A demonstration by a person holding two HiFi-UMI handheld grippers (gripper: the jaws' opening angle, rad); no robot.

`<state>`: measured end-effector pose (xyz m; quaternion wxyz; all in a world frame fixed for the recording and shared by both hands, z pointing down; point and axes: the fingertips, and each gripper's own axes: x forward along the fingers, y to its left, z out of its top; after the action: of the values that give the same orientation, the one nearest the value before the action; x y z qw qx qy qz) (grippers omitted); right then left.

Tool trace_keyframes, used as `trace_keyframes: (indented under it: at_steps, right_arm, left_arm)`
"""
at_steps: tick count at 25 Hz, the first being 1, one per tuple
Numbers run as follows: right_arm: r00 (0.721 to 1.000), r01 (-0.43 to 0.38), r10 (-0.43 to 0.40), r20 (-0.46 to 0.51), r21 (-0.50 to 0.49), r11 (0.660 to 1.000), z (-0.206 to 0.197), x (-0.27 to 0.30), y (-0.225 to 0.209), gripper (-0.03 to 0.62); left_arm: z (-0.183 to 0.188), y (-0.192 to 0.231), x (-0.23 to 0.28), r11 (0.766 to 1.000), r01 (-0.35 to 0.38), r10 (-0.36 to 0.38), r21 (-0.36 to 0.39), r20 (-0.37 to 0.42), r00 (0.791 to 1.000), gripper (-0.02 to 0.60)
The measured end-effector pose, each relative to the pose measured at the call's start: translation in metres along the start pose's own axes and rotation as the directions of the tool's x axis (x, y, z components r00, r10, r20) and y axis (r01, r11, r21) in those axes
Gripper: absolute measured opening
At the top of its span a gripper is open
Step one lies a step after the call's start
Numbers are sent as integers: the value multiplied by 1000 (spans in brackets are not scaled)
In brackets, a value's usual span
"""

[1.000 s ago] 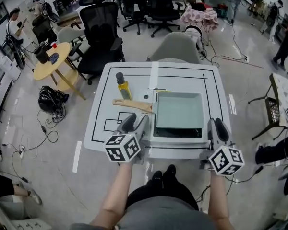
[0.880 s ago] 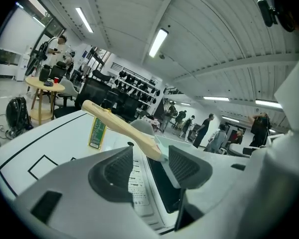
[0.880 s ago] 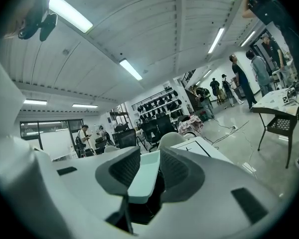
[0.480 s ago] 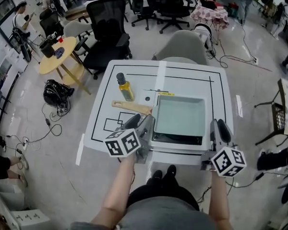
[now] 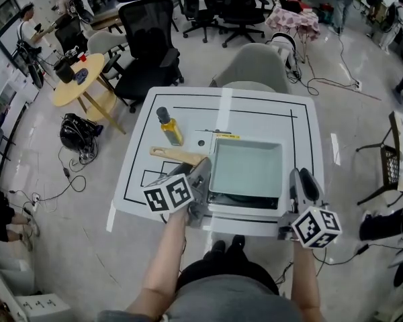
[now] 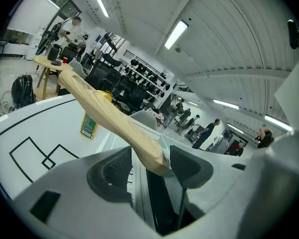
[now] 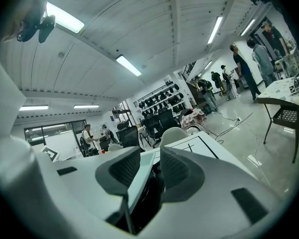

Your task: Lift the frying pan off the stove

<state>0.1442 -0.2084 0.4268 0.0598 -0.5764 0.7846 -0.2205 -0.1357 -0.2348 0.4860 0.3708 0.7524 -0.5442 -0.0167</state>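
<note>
I'm watching the square pale-green frying pan (image 5: 247,166). It's sitting flat on the black stove (image 5: 245,198), near-right on the white counter (image 5: 144,129), not lifted yet. Key relation: its light wooden handle (image 5: 178,155) is running from the pan's left side out leftward across the counter. The left gripper (image 5: 201,174) is meeting it at the root, so in the left gripper view the handle is stretching away up-left w/ its pan end lying btwn the jaws. Those jaws are standing wide & have just been opening, w/ the pads not pressing on the wood. Left hand is clearly nearer the handle. The right gripper (image 5: 300,180) is sitting at the pan's right side, jaws part-way apart. They're straddling a pale edge, prob. the pan's rim, w/ a dark gap at one pad, so I'm reading it as not clamped. Vs a sec ago: left gripper is sitting closer to the handle root & rolled a bit, while the pan is staying put on the stove.
</note>
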Motion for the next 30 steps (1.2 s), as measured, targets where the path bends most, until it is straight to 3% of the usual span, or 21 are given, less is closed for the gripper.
trace_keyframes:
  at_steps: [16,30]
  right_arm:
    - [999,-15,15,-31,13,1000,-5,11,-3,118]
    - [986,-75,79,-149,32,997,-29,35,19,184]
  left_arm:
    - [8,3,17,1000,-12,12,-9,-8,1000,226]
    - [7,7,16,1000,-19,19,-14,-12,1000,222]
